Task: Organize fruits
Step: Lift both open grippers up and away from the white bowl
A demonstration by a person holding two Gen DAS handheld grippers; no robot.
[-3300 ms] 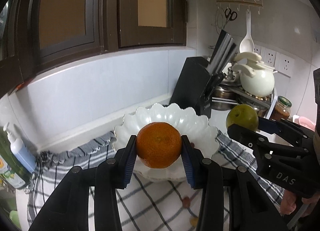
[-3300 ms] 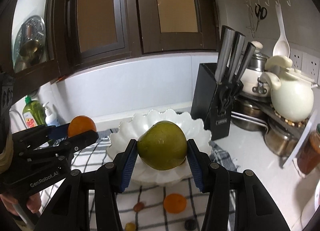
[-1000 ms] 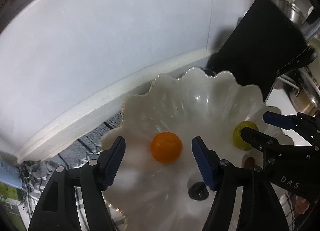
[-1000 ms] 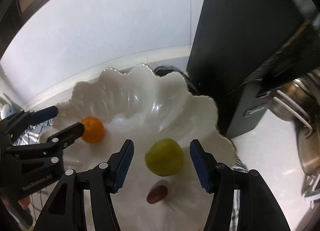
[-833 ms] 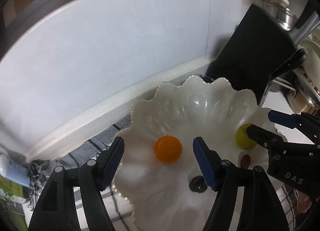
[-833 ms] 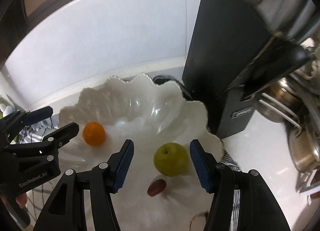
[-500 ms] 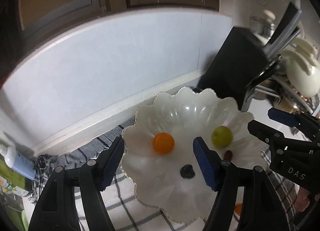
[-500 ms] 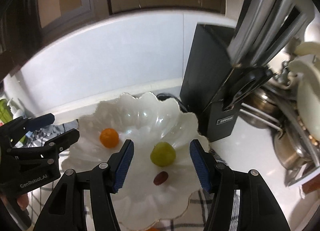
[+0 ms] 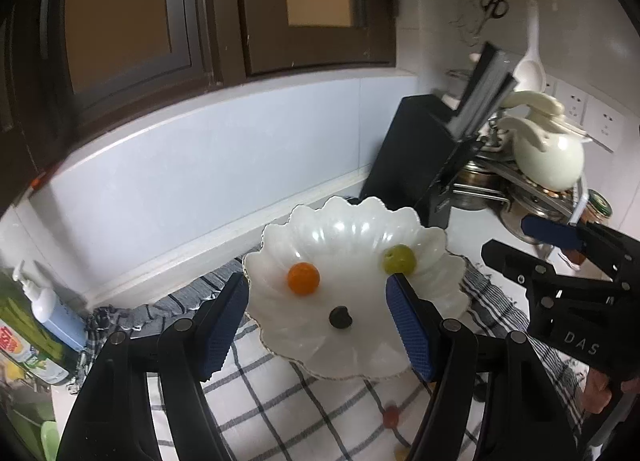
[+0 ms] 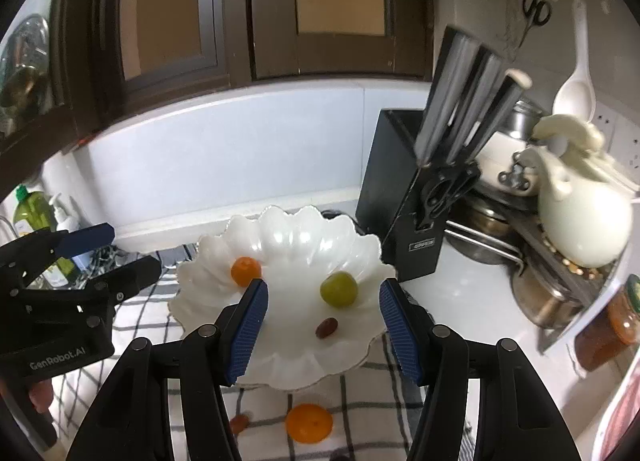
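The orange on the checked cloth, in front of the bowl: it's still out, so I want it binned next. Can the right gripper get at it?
Probably yes. The orange lies in the open on the cloth, just below the open, empty right gripper, with nothing over it.

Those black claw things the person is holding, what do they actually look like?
Both are black plastic, bolted-linkage tools with two fingers ending in ribbed blue pads. The left gripper is marked "GenRobot.AI", the right gripper "DAS". No cables or sleeves show.
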